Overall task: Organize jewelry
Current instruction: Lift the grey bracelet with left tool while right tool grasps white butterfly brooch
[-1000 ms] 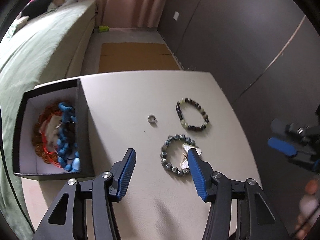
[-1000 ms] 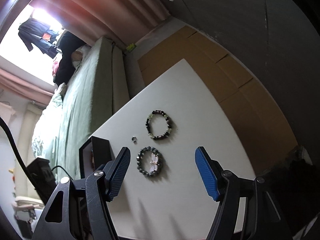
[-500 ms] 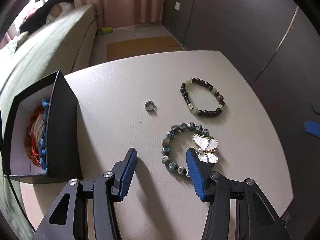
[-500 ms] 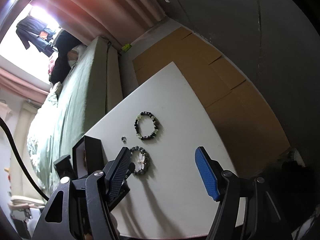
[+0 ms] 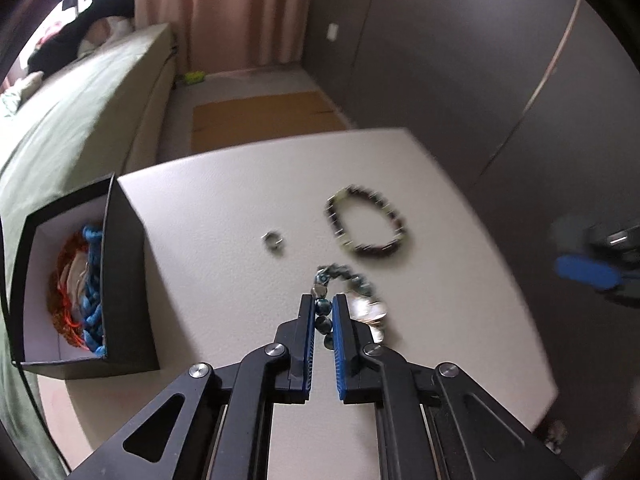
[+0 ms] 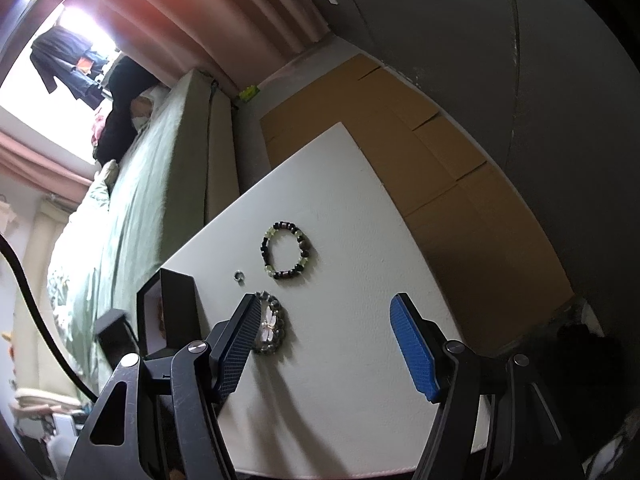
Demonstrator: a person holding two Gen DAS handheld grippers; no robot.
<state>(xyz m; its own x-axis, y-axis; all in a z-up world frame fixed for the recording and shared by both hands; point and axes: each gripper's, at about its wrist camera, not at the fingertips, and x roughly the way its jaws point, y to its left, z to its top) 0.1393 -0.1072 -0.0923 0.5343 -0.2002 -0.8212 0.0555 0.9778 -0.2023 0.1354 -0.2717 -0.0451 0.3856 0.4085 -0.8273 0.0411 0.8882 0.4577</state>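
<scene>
My left gripper [image 5: 323, 300] has its jaws closing, and the blue pads pinch the near beads of a blue-grey bead bracelet [image 5: 344, 274] with a pearly butterfly charm [image 5: 370, 310]. The bracelet lies on the white table [image 5: 240, 184]. Beyond it are a dark bead bracelet [image 5: 366, 226] and a small silver ring [image 5: 273, 240]. A black box [image 5: 124, 280] at the left holds orange and blue necklaces [image 5: 80, 292]. My right gripper [image 6: 325, 300] hovers open and empty above the table; the blue-grey bracelet [image 6: 276, 322] shows beside its left finger, with the dark bracelet [image 6: 286, 250] and ring [image 6: 239, 276] farther off.
A bed with a green cover [image 5: 68, 120] runs along the table's left side. Flat cardboard [image 6: 420, 160] lies on the floor past the table's far edge, and a dark wall [image 5: 460, 80] stands on the right. The right gripper's blue pad [image 5: 588, 274] hangs off the table's right edge.
The left gripper's jaws went from wide apart to closed on the blue-grey bracelet's near beads. The right gripper stayed open and hardly moved.
</scene>
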